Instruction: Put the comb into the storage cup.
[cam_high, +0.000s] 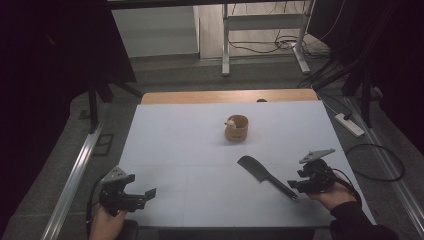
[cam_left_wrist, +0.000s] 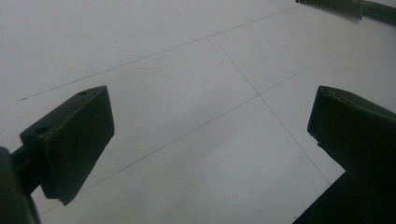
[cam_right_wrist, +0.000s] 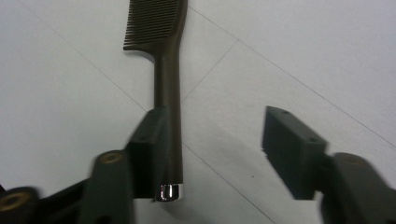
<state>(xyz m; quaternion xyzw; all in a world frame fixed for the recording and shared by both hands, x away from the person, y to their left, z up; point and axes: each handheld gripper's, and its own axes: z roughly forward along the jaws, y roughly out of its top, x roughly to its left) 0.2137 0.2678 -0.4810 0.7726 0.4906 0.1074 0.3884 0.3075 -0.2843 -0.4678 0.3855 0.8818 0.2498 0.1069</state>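
A dark comb lies flat on the white table top, right of centre, teeth end pointing toward the middle. My right gripper sits at the end of its handle, jaws open. In the right gripper view the comb's handle lies between the jaws, against the left-hand pad; the other pad stands well clear of it. My left gripper rests at the table's front left, open, with bare table between its jaws. The comb's teeth show at the top of the left gripper view.
A small wooden cup with a pale object in it stands mid-table toward the back. Beyond the table are a desk frame, cables and a power strip on the floor. Dark curtains hang at both sides.
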